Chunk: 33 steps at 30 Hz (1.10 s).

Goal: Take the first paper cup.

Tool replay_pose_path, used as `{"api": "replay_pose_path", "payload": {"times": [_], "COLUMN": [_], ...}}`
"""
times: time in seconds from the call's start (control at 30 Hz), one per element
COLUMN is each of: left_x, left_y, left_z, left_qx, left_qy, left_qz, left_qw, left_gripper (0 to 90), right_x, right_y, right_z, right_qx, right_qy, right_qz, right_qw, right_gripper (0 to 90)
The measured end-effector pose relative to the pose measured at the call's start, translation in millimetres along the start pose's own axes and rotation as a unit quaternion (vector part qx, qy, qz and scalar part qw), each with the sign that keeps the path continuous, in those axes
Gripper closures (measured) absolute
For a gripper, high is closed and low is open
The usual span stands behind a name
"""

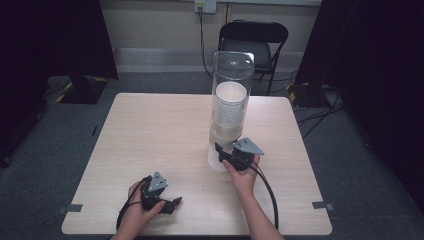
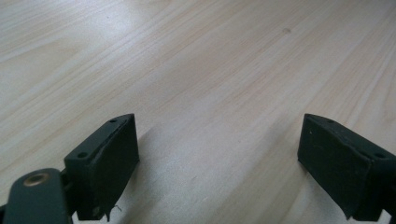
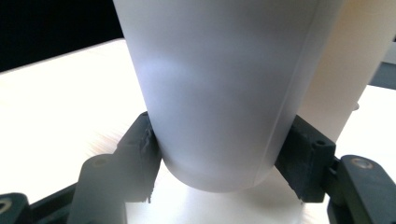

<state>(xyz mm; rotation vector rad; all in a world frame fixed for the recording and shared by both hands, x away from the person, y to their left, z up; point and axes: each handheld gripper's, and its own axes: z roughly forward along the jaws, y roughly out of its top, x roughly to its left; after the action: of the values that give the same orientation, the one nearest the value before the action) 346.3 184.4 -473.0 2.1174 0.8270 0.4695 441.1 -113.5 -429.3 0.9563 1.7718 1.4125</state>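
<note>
White paper cup (image 3: 219, 93) sits clamped between the jaws of the right tool (image 1: 229, 154), below the cup stack (image 1: 229, 110). The left tool (image 1: 172, 204) rests wide apart on the wooden counter (image 1: 150, 130), holding nothing.

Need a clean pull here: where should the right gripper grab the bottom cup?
Low on the bottom cup's wall, near its base, from the person's side. It hangs below the dispenser, tapering downward, and the right gripper's jaws already flank it there.

Matt white cup (image 3: 219, 93), probably paper; pale smooth wood-grain table (image 1: 150, 135); clear glossy plastic tube (image 1: 233, 65).
</note>
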Motion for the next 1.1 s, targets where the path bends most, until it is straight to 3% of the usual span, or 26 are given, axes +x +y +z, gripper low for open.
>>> {"api": "replay_pose_path", "payload": {"times": [0.1, 0.2, 0.4, 1.1], "left_x": [0.8, 0.6, 0.5, 0.2], "left_y": [0.7, 0.5, 0.4, -0.1], "left_z": [-1.0, -0.8, -0.8, 0.1], "left_qx": [0.01, 0.008, 0.007, 0.0], "left_qy": [-0.001, 0.0, 0.0, -0.001], "left_qz": [0.006, 0.005, 0.005, 0.001], "left_qw": [0.9999, 1.0, 1.0, 1.0], "left_gripper": [11.6, 11.6, 11.6, 11.6], "right_x": [-6.3, -5.9, -5.3, -5.8], "right_y": [6.5, 5.8, 0.9, -0.8], "right_z": [2.4, 1.6, 2.5, 1.6], "right_qx": [0.019, 0.021, 0.003, 0.006], "right_qy": [0.002, 0.003, 0.002, 0.001], "right_qz": [0.0, -0.003, -0.004, -0.009], "right_qw": [0.9998, 0.9998, 1.0, 0.9999], "right_gripper": [36.6, 36.7, 36.7, 36.9]}}
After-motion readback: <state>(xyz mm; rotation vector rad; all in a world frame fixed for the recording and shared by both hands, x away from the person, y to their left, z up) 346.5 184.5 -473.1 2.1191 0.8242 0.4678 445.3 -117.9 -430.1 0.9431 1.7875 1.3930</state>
